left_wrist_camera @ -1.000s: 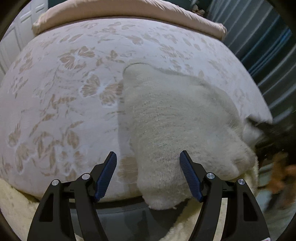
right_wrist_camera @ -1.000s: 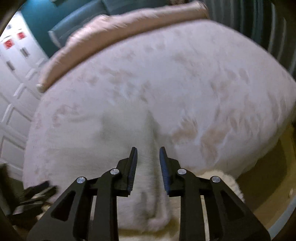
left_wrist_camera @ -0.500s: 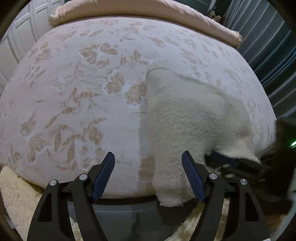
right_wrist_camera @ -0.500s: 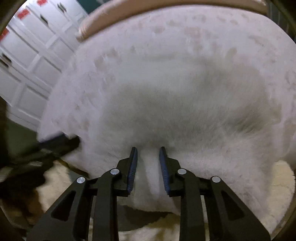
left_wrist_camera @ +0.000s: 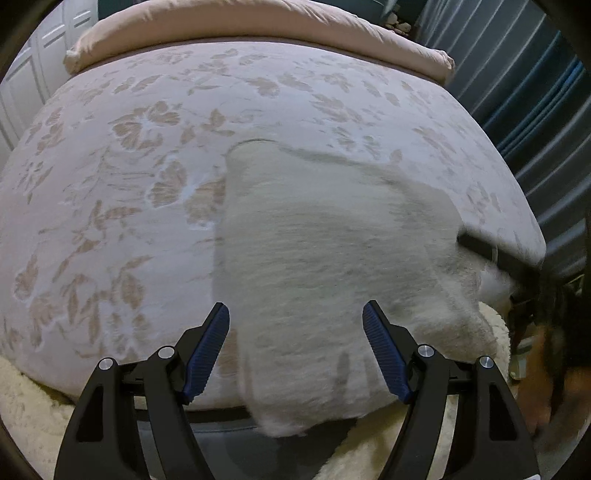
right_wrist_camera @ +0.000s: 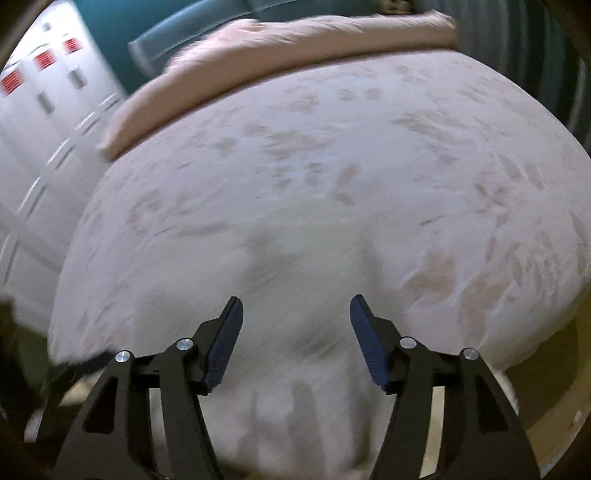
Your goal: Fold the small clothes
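Note:
A cream knitted garment (left_wrist_camera: 325,266) lies folded on the near edge of the bed, its lower end hanging over the edge. My left gripper (left_wrist_camera: 295,350) is open and empty, its jaws wide apart just in front of the garment's lower part. My right gripper (right_wrist_camera: 295,343) is open and empty over the same garment (right_wrist_camera: 303,302), which is blurred in the right wrist view. The right gripper's black finger (left_wrist_camera: 495,254) shows at the garment's right edge in the left wrist view.
The bed has a pale floral cover (left_wrist_camera: 147,155) and a pink rolled duvet (left_wrist_camera: 258,22) at its far end. A fluffy cream rug (left_wrist_camera: 26,406) lies below. White cupboard doors (right_wrist_camera: 33,110) stand at the left, dark curtains (left_wrist_camera: 535,110) at the right.
My right gripper has opened and let go of the garment's fold, and has pulled back. The garment now lies flatter on the bed. My left gripper stays open.

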